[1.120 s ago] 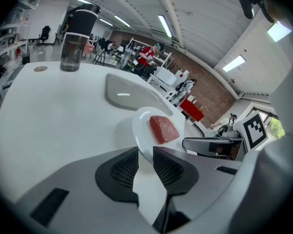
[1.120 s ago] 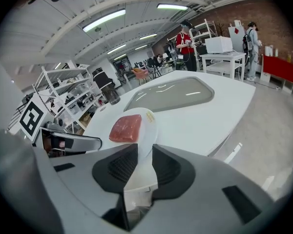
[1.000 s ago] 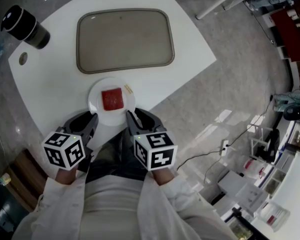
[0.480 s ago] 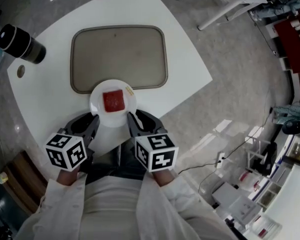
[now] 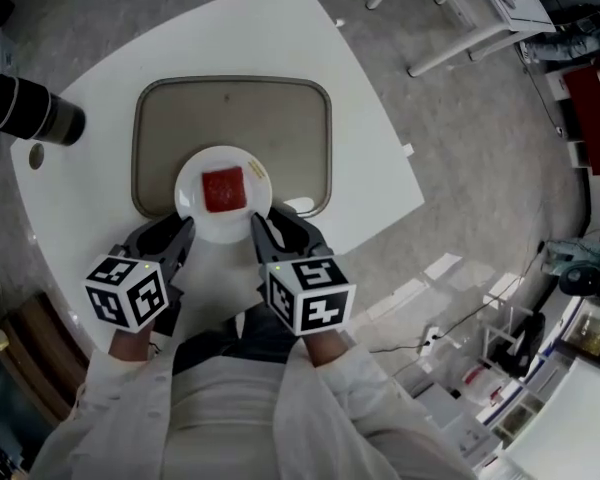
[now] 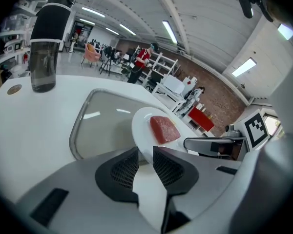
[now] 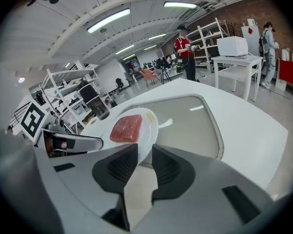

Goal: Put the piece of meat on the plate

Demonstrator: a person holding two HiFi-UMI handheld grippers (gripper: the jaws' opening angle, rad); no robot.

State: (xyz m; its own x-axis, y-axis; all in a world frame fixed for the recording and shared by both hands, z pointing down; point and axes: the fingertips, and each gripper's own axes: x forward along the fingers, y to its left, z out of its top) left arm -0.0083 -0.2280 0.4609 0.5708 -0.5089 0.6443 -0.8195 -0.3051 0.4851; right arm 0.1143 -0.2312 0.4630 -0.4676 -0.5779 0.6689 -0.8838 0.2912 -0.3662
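Left claw [image 6: 145, 152] and right claw [image 7: 145, 149] are each pinching, jaws nearly closed, opposite sides of the white plate [image 5: 190, 194], which is overlapping the near edge of a beige tray [image 5: 280, 128]. A red piece of meat [image 5: 223, 189] is lying at the plate's centre. A dark flask [image 5: 30, 111] is standing on the white worktop [image 5: 370, 168]; metal shelving [image 7: 205, 38] is lining the room beyond.
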